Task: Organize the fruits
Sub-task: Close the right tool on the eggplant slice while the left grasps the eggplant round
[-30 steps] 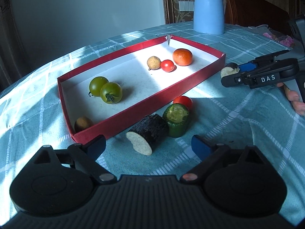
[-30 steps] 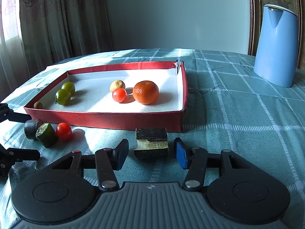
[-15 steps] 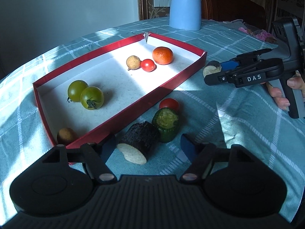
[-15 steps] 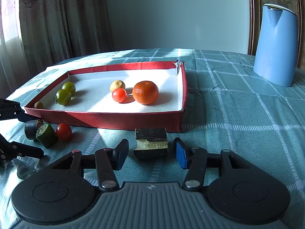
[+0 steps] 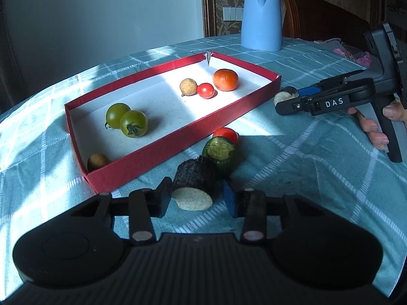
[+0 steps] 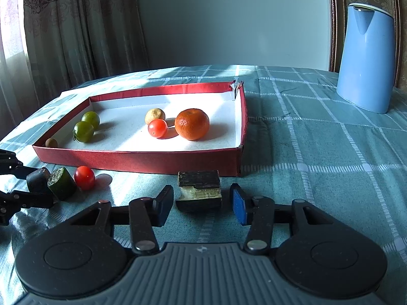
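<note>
Two hand-held grippers, left point(image 5: 194, 197) and right point(image 6: 201, 204), are each straddling a dark chunk point(image 5: 194, 175) point(image 6: 199, 190) with jaws open, gripping nothing, and we are risking nudging them away.

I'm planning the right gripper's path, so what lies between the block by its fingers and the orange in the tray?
In the right wrist view, only the tray's red front wall separates the dark block from the orange.
</note>
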Motion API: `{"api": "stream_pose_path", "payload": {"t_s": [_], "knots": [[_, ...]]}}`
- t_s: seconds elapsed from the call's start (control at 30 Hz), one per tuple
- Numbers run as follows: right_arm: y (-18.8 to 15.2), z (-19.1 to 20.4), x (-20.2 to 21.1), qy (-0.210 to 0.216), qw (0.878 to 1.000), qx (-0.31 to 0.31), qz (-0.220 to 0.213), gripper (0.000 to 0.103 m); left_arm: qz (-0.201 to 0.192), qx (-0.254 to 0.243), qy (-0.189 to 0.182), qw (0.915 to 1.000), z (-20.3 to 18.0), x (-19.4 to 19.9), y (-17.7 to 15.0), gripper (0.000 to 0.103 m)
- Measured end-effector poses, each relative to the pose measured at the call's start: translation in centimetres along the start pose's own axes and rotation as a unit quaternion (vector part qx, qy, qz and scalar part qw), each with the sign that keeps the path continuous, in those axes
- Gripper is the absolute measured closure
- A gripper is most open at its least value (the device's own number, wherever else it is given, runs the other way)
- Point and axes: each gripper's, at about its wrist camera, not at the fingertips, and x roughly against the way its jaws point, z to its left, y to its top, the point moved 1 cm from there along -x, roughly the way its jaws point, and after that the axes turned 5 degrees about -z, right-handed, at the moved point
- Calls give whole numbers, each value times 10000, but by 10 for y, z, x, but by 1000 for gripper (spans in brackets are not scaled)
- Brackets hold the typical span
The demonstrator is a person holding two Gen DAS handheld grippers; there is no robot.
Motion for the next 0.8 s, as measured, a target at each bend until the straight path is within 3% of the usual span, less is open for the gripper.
{"api": "stream_pose_path", "payload": {"t_s": [0.1, 0.2, 0.5, 0.8], "knots": [[0, 0, 0, -56, 10000, -23, -15, 59, -37, 204, 226, 9995, -1, 3, -2, 71], [-1, -1, 2, -20, 10000, -46, -31, 70, -68, 480, 422, 9979, 1, 7, -5, 71], [-1, 0, 6, -61, 9999, -31, -151, 69, -267, 857, 862, 9922, -5, 22, -13, 71], [0, -1, 21, -234, 9980, -31, -593, 69, -867, 1378, 1207, 9792, -1, 42, 4, 71]]}}
